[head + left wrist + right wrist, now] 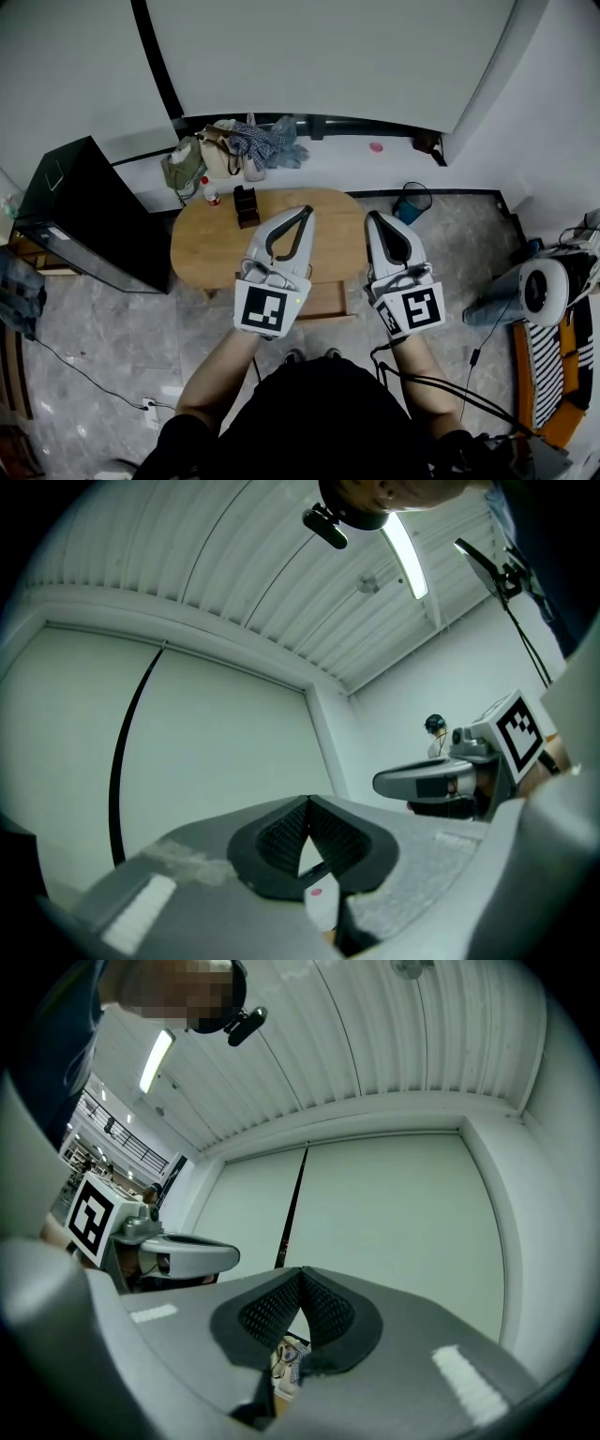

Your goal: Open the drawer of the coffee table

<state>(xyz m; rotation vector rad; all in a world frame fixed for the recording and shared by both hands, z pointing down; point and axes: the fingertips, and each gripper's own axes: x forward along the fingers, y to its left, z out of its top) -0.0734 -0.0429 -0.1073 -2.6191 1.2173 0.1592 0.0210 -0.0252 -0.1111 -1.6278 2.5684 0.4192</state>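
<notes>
Wooden and oval, the coffee table (211,248) stands below the person, its drawer (328,300) showing at the near edge between the left gripper (306,213) and the right gripper (373,218), both with jaws closed on nothing.

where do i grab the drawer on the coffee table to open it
Probably the front edge of the drawer, from the near side: it shows under the near rim of the table, facing the person. No handle can be made out. The left gripper and right gripper are both shut, so one must open first.
</notes>
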